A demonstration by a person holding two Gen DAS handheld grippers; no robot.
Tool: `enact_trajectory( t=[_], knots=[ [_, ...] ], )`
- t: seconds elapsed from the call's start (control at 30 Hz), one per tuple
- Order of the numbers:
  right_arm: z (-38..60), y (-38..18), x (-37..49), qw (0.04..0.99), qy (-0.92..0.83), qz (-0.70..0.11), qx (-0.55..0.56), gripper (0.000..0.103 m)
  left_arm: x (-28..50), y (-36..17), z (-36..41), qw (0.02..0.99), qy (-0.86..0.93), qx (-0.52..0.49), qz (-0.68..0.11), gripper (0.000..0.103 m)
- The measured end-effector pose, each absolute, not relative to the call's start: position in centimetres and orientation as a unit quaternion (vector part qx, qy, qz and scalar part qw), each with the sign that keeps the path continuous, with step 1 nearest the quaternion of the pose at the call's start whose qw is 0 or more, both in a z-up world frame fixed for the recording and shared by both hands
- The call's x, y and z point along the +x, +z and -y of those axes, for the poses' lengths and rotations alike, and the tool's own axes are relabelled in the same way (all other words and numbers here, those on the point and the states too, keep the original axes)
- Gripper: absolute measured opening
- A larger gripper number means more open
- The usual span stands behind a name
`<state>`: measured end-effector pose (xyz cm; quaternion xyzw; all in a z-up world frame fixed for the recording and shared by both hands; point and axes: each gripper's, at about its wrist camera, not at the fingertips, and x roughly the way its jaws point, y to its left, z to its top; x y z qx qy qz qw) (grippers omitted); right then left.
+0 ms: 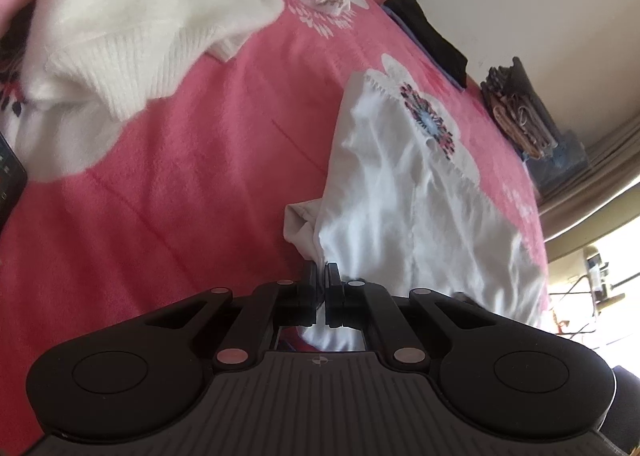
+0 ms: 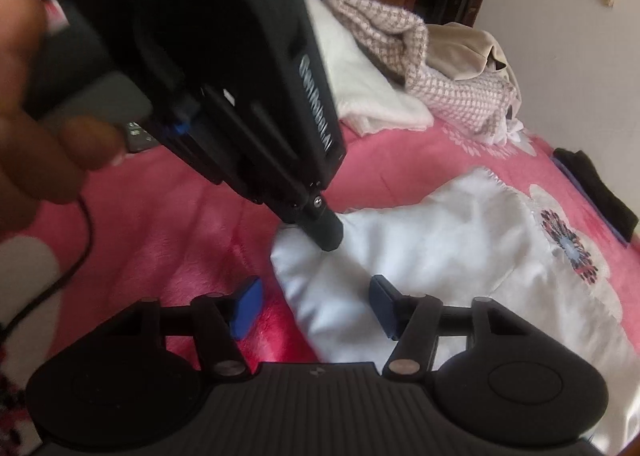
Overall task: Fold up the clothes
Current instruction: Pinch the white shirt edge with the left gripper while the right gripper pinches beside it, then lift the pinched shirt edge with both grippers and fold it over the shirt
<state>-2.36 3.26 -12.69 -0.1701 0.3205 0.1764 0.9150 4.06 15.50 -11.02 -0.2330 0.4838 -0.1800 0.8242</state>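
Note:
A white garment [image 1: 400, 196] lies spread on the pink flowered blanket [image 1: 180, 176]. My left gripper [image 1: 322, 272] is shut on a bunched corner of it at its near edge. In the right wrist view the white garment [image 2: 440, 256] fills the right half, and the left gripper [image 2: 328, 232], held by a hand [image 2: 32, 96], pinches its upper left corner. My right gripper [image 2: 316, 296] is open with blue pads [image 2: 248, 304]. It hovers over the garment's left edge: one finger is above the blanket [image 2: 180, 216], the other above the cloth.
A fluffy white sweater [image 1: 120, 24], a checked knit [image 2: 400, 32] and a beige garment [image 2: 460, 52] are piled at the far side. A black folded cloth [image 2: 600, 192] lies by the wall. A phone [image 1: 8, 176] sits at the left edge. A cable [image 2: 76, 256] hangs at left.

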Motion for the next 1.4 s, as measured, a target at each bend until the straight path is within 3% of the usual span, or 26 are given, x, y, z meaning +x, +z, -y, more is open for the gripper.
enact_trajectory(
  t=[0.1,0.27,0.33,0.37,0.4,0.47,0.57,0.77,1.0,1.27,1.33,1.4],
  knots=[
    [-3.6,-13.2,-2.0,0.917,0.164,-0.320,-0.174,0.048,4.1,-11.0,-15.6,0.820,-0.183,-0.245,-0.484,0.001],
    [-4.1,-14.0,-1.5,0.920,0.143,-0.318,-0.180,0.010,4.2,-11.0,-16.1,0.812,-0.201,-0.274,-0.475,0.004],
    [-4.3,-14.3,-1.3,0.921,0.134,-0.318,-0.181,0.004,4.4,-11.2,-16.7,0.812,-0.189,-0.293,-0.468,0.019],
    [-3.9,-14.3,-1.2,0.923,0.131,-0.321,-0.169,0.003,4.4,-11.3,-17.1,0.812,-0.182,-0.302,-0.464,0.035],
    [-3.7,-14.1,-1.2,0.924,0.129,-0.322,-0.162,0.003,4.6,-11.4,-17.4,0.815,-0.173,-0.309,-0.459,0.045],
    [-3.2,-13.9,-1.3,0.926,0.125,-0.324,-0.146,0.003,5.0,-11.7,-18.0,0.818,-0.159,-0.318,-0.452,0.047],
    [-2.6,-13.4,-1.5,0.930,0.120,-0.322,-0.132,0.003,6.6,-12.3,-18.0,0.813,-0.161,-0.315,-0.463,0.058],
    [-2.1,-12.4,-1.8,0.935,0.117,-0.314,-0.114,0.003,9.5,-13.6,-17.5,0.790,-0.179,-0.331,-0.483,0.066],
    [-2.0,-11.6,-1.7,0.938,0.118,-0.307,-0.109,0.002,12.6,-14.2,-16.2,0.766,-0.215,-0.336,-0.505,0.066],
    [-1.9,-11.1,-1.9,0.940,0.118,-0.300,-0.113,0.002,15.6,-13.4,-12.6,0.776,-0.253,-0.274,-0.509,0.066],
    [-2.0,-11.0,-2.0,0.940,0.118,-0.299,-0.111,0.002,16.2,-13.2,-11.5,0.780,-0.261,-0.256,-0.508,0.062],
    [-2.0,-11.0,-2.1,0.941,0.117,-0.299,-0.110,0.002,16.9,-13.2,-10.7,0.782,-0.266,-0.241,-0.509,0.045]
  ],
)
